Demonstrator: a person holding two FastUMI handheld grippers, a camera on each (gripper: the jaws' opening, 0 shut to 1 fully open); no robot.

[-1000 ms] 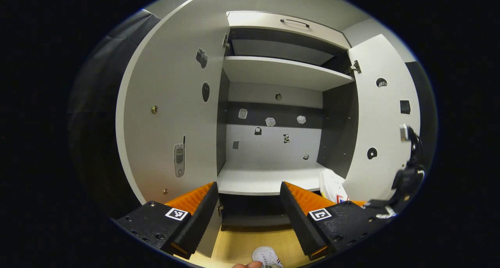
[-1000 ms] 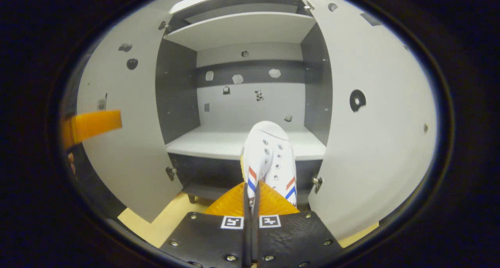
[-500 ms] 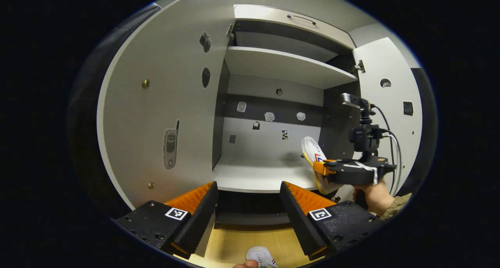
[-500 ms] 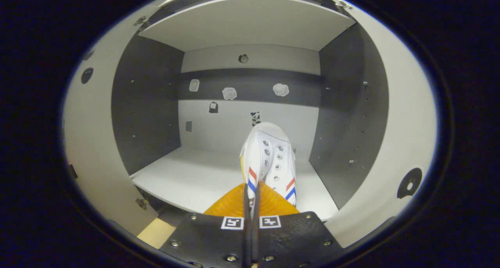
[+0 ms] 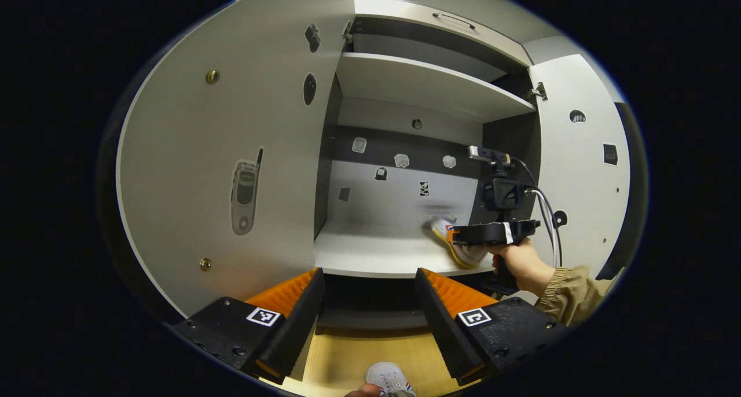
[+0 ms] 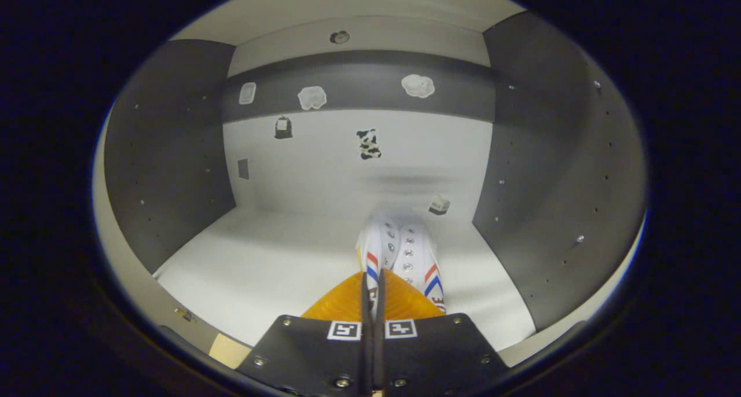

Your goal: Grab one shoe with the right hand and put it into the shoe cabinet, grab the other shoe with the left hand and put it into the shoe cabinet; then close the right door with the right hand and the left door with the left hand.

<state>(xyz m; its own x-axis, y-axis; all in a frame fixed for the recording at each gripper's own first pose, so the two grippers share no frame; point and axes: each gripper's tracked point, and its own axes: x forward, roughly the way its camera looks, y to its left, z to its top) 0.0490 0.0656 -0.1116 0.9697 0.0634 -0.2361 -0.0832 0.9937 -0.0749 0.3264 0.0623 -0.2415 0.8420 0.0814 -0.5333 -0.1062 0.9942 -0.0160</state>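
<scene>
Inside the smooth grey shoe cabinet [image 6: 324, 258], the right gripper [image 6: 372, 293] pinched a white canvas sneaker [image 6: 405, 255] while the left gripper [image 5: 367, 304] gaped wide, empty.

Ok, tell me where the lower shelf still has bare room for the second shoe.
The lower shelf is bare from its left wall across to the shoe held by the right gripper. Crowded only at the right, between that shoe and the right wall.
</scene>
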